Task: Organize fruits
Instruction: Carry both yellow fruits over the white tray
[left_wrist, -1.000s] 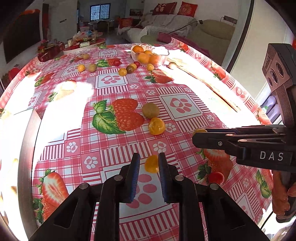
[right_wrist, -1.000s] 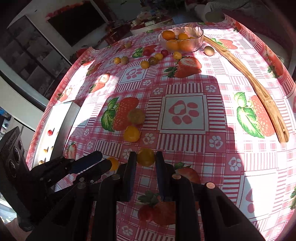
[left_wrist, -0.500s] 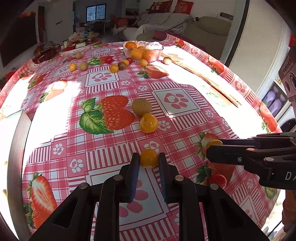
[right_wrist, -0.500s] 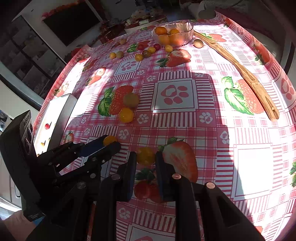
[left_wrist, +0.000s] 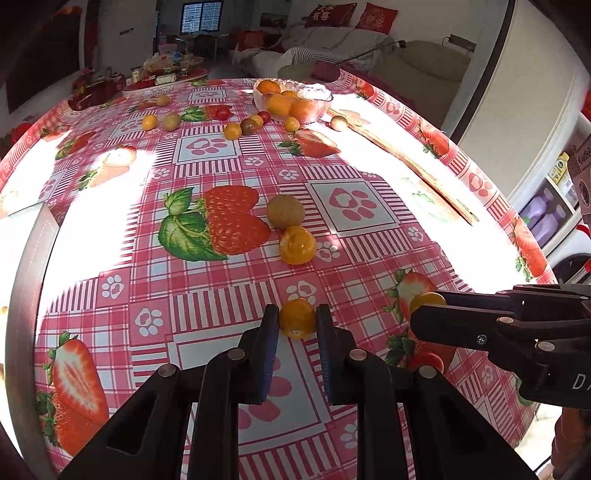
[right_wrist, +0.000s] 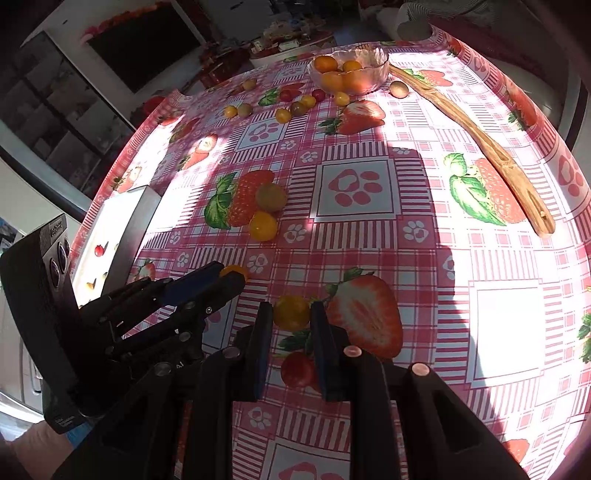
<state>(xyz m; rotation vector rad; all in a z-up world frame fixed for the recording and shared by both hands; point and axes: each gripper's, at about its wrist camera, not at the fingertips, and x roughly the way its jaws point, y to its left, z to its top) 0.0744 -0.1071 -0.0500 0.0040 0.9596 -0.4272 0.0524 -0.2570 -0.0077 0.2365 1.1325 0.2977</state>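
Both jaws clamped: left gripper (left_wrist: 297, 322) on a yellow cherry tomato (left_wrist: 297, 318), right gripper (right_wrist: 291, 316) on another yellow tomato (right_wrist: 291, 312), near edge. Glass bowl (right_wrist: 373, 75) far; most fruit unsorted on tablecloth (left_wrist: 354, 201).

black claws (left_wrist: 297, 334), blue pads (left_wrist: 266, 354), silver rivets

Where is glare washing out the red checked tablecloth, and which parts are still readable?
Left wrist view: sun blows out the red checked tablecloth at its left and right edges; the round yellow tomato mid-table stays clear. Right wrist view: glare bleaches the right side, a broad shadow crosses the middle, and the glass fruit bowl stays readable.
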